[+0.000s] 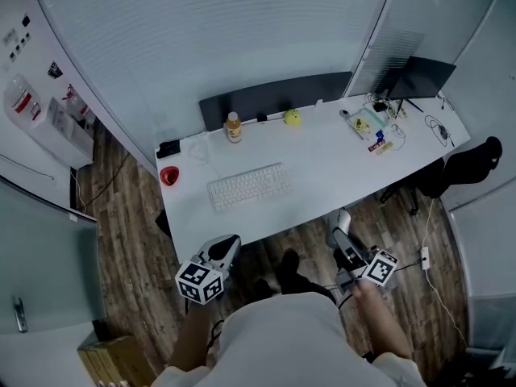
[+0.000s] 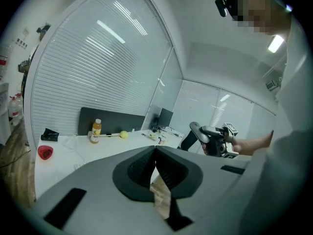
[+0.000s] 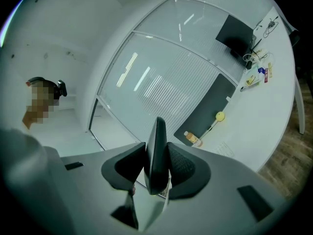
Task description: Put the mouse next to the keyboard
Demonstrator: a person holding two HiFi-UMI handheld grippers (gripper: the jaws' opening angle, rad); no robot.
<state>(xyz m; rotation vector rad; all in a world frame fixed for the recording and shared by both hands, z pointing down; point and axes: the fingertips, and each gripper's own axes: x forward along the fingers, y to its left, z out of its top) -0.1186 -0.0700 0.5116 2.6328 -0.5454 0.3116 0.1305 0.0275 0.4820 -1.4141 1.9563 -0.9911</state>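
Left hand-held gripper (image 2: 156, 153): jaws closed together, nothing between them, short of the tabletop's (image 1: 322, 176) near edge.
Right hand-held gripper (image 3: 156, 165): jaws clamped on the mouse (image 3: 157, 133).
Mouse: dark, held on edge over the wood floor (image 1: 137, 232), well apart from the keyboard (image 1: 249, 186).
Keyboard: white, on the white tabletop, key legends too small to read.
Bottle (image 1: 233, 126): orange drink, label too small to read, just before the dark rear panel (image 1: 274, 97).

Desk seen from above
A white keyboard (image 1: 250, 185) lies on the long white desk (image 1: 322, 168); orange bottle (image 1: 233, 126) and yellow ball (image 1: 292, 118) behind it; small red bowl (image 1: 169, 176) to its left; black monitor (image 1: 419, 77) far right.
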